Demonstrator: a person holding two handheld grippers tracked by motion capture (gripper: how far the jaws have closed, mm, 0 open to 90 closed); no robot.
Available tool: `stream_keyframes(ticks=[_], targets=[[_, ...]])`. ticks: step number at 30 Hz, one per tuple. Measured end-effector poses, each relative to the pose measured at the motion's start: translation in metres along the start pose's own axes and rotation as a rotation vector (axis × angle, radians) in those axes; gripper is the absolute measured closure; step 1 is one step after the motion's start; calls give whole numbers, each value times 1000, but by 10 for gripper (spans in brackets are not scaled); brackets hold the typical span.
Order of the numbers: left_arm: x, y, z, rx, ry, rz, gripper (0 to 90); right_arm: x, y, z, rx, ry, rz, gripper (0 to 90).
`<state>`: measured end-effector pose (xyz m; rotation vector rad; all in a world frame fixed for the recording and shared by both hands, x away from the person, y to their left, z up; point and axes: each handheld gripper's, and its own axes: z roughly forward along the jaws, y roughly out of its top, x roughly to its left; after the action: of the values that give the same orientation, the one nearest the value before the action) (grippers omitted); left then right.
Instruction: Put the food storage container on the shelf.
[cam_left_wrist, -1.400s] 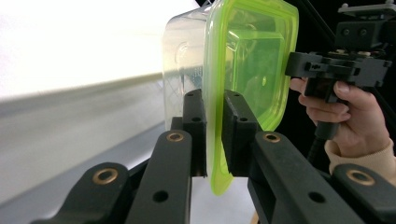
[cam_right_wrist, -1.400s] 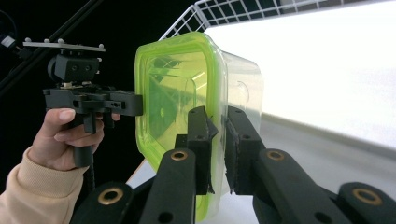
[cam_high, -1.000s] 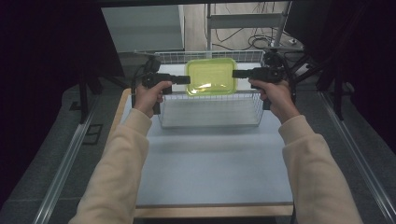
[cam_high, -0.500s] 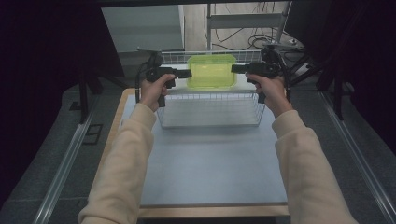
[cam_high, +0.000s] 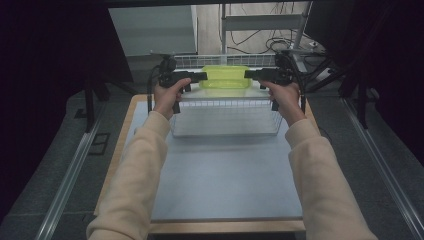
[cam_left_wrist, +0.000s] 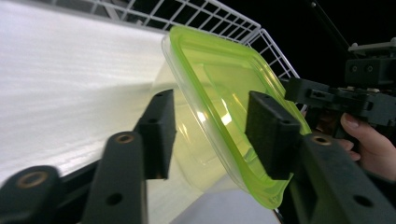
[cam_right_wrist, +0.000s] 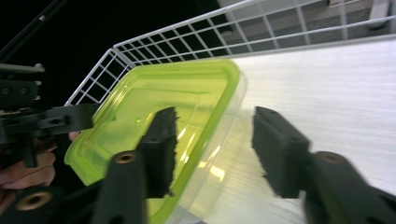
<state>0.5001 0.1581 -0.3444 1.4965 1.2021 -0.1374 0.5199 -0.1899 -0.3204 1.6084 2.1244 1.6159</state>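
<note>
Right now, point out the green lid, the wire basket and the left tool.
green lid (cam_high: 226, 76), high view, top face.
wire basket (cam_high: 225, 104), high view, front rim.
left tool (cam_left_wrist: 210, 135), left gripper view, between its pads.

Dim room, dark curtains (cam_high: 55, 60) both sides, grey floor (cam_high: 50, 145), cables (cam_high: 260, 47) on floor behind wooden-edged table (cam_high: 225, 180).

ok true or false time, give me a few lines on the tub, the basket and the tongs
1. The tub is lime green with a lid. True.
2. The tub rests flat on the table. False: it is held up over the basket, a tong at each end.
3. The left tongs straddle the tub's rim. True.
4. The basket is solid plastic. False: it is white wire mesh.
5. The right tongs are clamped tight on the tub. False: their jaws stand apart, the rim between them.
</note>
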Motion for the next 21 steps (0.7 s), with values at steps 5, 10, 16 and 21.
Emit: stream_keyframes(ticks=[5,10,16,21], targets=[[-5,-2,-11,-30,-5,8,299,5,-2,-15,-61,3,-57,371],[-13,-10,-24,-33,-8,47,268,13,-9,-29,-66,34,-121,349],[-24,-23,-42,-45,-15,85,264,17,-25,-46,-54,68,-163,341],[-33,-50,-60,-41,-32,124,261,13,-43,-59,-53,95,-182,338]])
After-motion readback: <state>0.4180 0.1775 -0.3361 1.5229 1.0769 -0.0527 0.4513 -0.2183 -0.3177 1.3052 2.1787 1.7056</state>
